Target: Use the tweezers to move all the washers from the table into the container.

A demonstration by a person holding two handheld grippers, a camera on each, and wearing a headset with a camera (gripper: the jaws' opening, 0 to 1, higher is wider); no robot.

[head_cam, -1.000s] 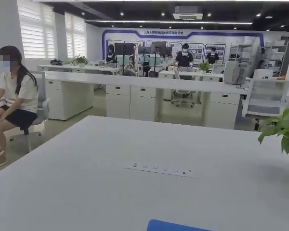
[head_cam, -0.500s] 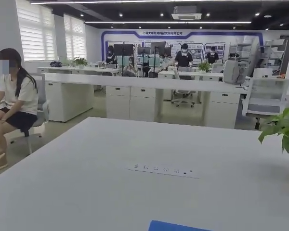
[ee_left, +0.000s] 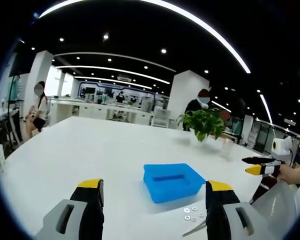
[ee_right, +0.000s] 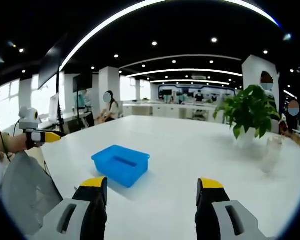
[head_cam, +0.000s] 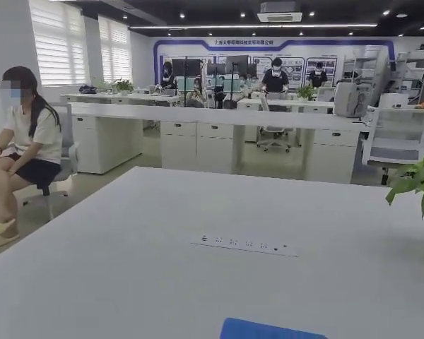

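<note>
in the head view the whole picture sits a bit differently than a moment ago, because the head moved. the blue container [head_cam: 272, 330] peeks in at the bottom edge just as before, and nothing on the counter [head_cam: 127, 268] has moved.

in the left gripper view, the left hand-held gripper [ee_left: 154, 186] has its two jaws spread wide, with nothing between them. close by its right jaw, a thin silver tip that looks like the tweezers [ee_left: 194, 230] lies on the counter. a few small washers [ee_left: 191, 213] lie just beside it, on the bare counter right in front of the container. the container has its open side up, and i cannot tell if anything lies in it.

in the right gripper view, the right hand-held gripper [ee_right: 151, 183] is spread wide too and holds nothing. the container sits ahead of its left jaw, apart from it.

farther along the counter there is a socket strip [head_cam: 244, 245], and a green plant [head_cam: 417, 185] stands at the right edge. far off on the left, a person [head_cam: 25, 148] sits on a chair, same as before.
</note>
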